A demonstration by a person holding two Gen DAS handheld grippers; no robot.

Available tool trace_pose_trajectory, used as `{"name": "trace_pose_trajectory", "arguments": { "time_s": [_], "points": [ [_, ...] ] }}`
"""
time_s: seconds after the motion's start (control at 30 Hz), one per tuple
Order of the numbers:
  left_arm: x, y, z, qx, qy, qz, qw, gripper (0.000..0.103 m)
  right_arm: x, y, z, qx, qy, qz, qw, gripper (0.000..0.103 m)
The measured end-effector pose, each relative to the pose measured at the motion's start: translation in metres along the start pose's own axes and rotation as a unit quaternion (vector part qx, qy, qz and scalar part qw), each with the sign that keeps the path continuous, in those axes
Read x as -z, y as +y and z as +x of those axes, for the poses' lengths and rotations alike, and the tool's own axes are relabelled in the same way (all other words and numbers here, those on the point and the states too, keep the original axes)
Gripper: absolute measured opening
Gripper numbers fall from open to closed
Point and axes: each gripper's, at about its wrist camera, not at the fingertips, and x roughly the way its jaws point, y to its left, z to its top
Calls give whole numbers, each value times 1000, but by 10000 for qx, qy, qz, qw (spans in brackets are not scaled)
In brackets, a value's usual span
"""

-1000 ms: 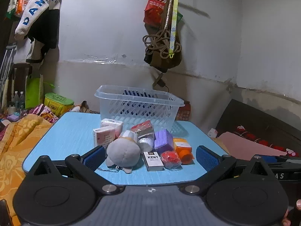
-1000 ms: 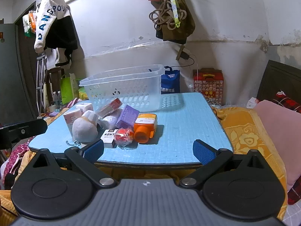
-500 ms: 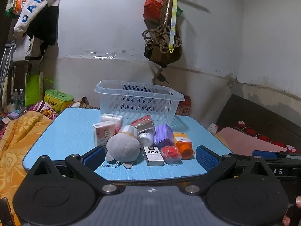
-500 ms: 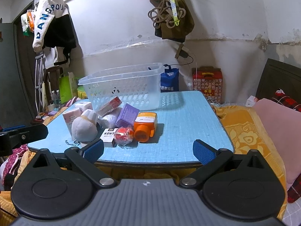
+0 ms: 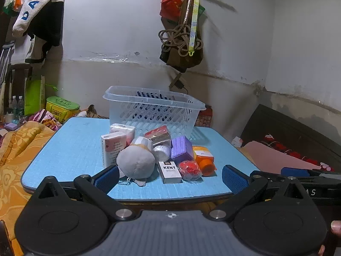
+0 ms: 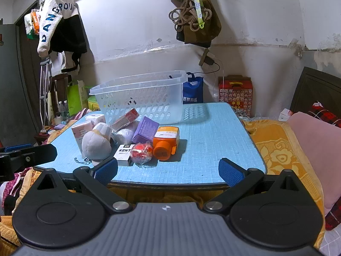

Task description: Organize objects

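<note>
Both tongs wide apart, left gripper (image 5: 170, 176) and right gripper (image 6: 168, 167) holding zilch | basket (image 5: 153, 108) far side of table (image 5: 70, 149) | plush toy (image 5: 135, 162) nearest left in pile

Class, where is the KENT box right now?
In both wrist views the KENT box lies flat near the blue table's front edge, between the grey plush toy and the red wrapped ball.

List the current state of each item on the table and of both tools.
Left tool: open, holding nothing.
Right tool: open, holding nothing.
Clear plastic basket: upright on the blue table, looks empty.
Grey plush toy: lying on the table.
KENT cigarette pack: lying flat, face up.
Orange bottle: on its side, capped.
Purple box: tilted, leaning in the pile.
Red wrapped item: on the table beside the bottle.
</note>
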Motion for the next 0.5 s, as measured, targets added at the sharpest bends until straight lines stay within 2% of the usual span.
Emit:
{"name": "trace_pose_trajectory", "arguments": {
  "time_s": [0.23,0.33,0.4,0.5],
  "points": [
    [-1,2,-1,1,-21,-54,10000,103,1,-1,-1,-17,-90,81,9999,103],
    [-7,9,-4,60,-100,-128,9998,103,-1,-2,-5,-119,-419,82,9990,103],
    [-17,14,-6,-38,-206,-87,9997,103,-6,0,-7,-209,-793,-62,9966,103],
    [-32,22,-3,-250,-287,157,9992,103,-16,5,2,-23,-1008,-480,9937,103]
  ]
}}
